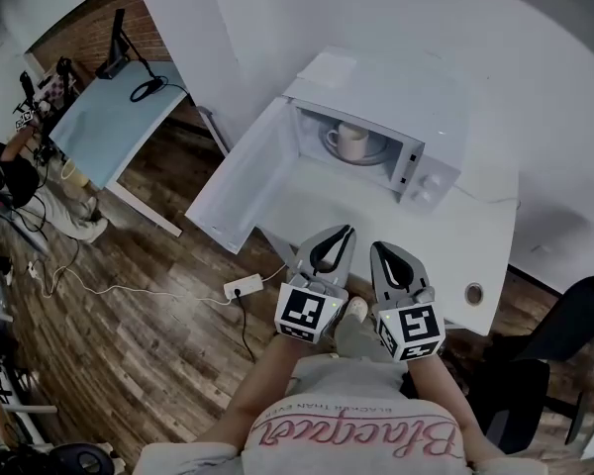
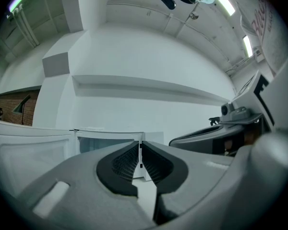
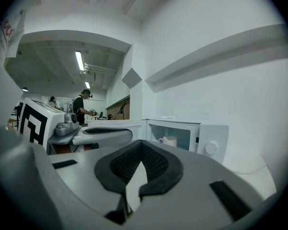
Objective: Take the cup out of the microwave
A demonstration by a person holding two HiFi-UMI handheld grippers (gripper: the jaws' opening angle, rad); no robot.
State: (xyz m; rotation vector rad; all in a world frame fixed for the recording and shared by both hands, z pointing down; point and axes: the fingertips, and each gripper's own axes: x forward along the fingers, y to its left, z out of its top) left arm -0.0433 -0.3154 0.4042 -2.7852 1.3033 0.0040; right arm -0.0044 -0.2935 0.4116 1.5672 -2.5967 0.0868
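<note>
White cup (image 1: 351,140) is seen in the head view inside the open microwave (image 1: 431,156) at 12 o'clock, well apart from the left gripper (image 1: 346,231) and right gripper (image 1: 384,247). In the left gripper view, its jaws are pressed together, empty. In the right gripper view, those jaws are likewise closed on nothing, with the cup at 1 o'clock.

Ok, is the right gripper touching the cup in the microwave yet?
Apart. The head view shows the right gripper over the table's front, with bare tabletop between its closed jaws and the cup inside the open microwave.
</note>
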